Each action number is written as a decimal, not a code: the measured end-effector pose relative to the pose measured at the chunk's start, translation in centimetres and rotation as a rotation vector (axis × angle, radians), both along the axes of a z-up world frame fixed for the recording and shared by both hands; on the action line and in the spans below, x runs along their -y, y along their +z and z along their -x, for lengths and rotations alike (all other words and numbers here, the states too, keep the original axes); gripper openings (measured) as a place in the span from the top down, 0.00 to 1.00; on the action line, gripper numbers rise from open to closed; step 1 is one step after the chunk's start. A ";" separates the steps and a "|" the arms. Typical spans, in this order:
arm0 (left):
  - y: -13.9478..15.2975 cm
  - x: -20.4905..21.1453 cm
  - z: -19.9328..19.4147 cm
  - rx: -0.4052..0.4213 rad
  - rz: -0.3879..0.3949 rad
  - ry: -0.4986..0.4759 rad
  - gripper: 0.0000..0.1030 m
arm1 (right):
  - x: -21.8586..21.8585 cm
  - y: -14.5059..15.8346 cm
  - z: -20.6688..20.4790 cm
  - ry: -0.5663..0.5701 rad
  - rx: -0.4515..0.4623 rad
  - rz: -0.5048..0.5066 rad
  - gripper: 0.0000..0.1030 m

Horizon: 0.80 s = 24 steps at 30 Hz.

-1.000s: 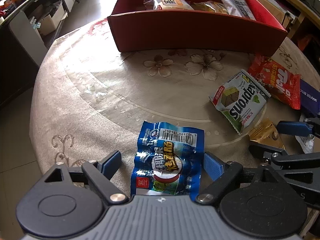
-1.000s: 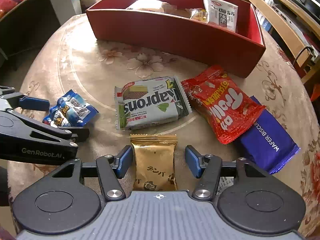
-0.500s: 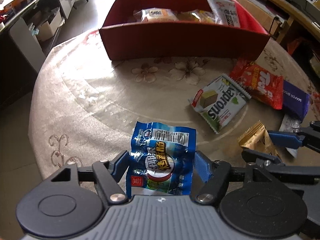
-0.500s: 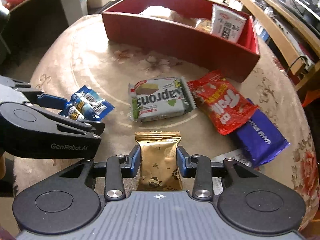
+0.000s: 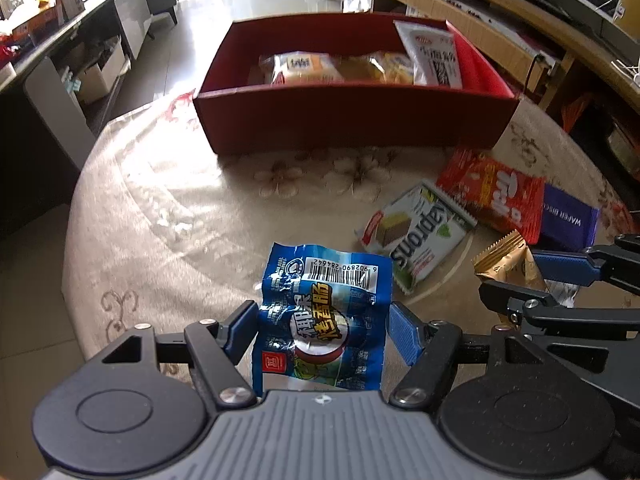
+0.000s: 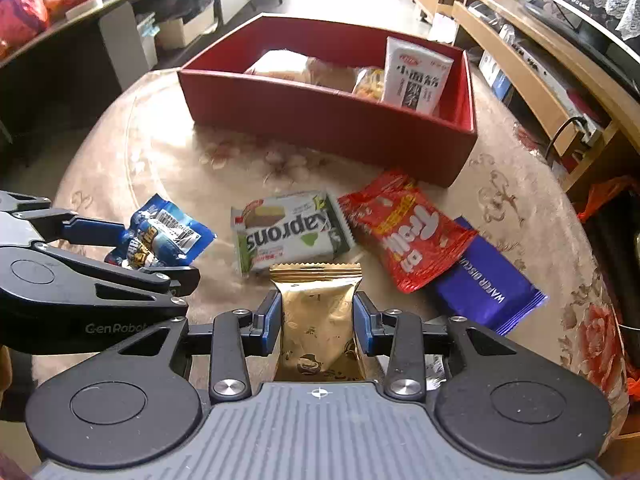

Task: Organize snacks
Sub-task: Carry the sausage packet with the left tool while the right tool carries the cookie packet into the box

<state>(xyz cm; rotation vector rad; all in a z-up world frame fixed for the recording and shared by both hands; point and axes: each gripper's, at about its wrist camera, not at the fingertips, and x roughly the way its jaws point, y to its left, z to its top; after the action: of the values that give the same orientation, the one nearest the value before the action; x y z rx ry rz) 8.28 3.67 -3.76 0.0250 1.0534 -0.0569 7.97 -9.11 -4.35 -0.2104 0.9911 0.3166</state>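
Snacks spread over round counter (image 6: 132, 152) with beige floral cloth, two already gripped. Crinkled blue plastic sausage packet with barcode (image 5: 324, 312) clamped between blue-padded fingers (image 5: 404, 338) of left gripper (image 5: 322, 330), both pads pressed to its sides after a recent closing of the jaws, packet raised off the cloth. Shiny gold foil pouch with serrated top edge (image 6: 318, 312) pinched between fingers (image 6: 269, 322) of right gripper (image 6: 317, 322), jaws drawn fully in on it. Just past the right fingertips, flat on the cloth: white-and-green rectangular wafer pack (image 6: 290, 232); to its right, touching it, red crinkled candy bag (image 6: 404, 232), overlapping dark purple wafer biscuit pack (image 6: 488, 284). Small clear-and-white wrapper partly hidden under the right gripper's body, too covered to identify. Well beyond both pairs of fingertips, open red rectangular cardboard box (image 6: 320, 112) holding a white upright packet with black lettering (image 6: 416, 76) against its right end and several yellow and orange wrapped items beside it.
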 end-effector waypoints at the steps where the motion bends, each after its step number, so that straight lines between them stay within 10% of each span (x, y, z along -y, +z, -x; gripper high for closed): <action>1: 0.2 0.1 -0.1 0.006 -0.002 0.000 0.33 | 0.1 0.1 0.0 -0.002 0.004 -0.003 0.56; 24: 4.5 1.3 -3.4 0.170 -0.038 0.030 0.34 | 1.6 3.5 -2.7 -0.060 0.128 -0.046 0.56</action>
<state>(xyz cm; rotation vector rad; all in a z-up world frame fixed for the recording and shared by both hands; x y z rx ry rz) 11.66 2.33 0.69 0.0475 0.8848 -0.0078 10.62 -10.67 -0.85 -0.1564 0.8607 0.2675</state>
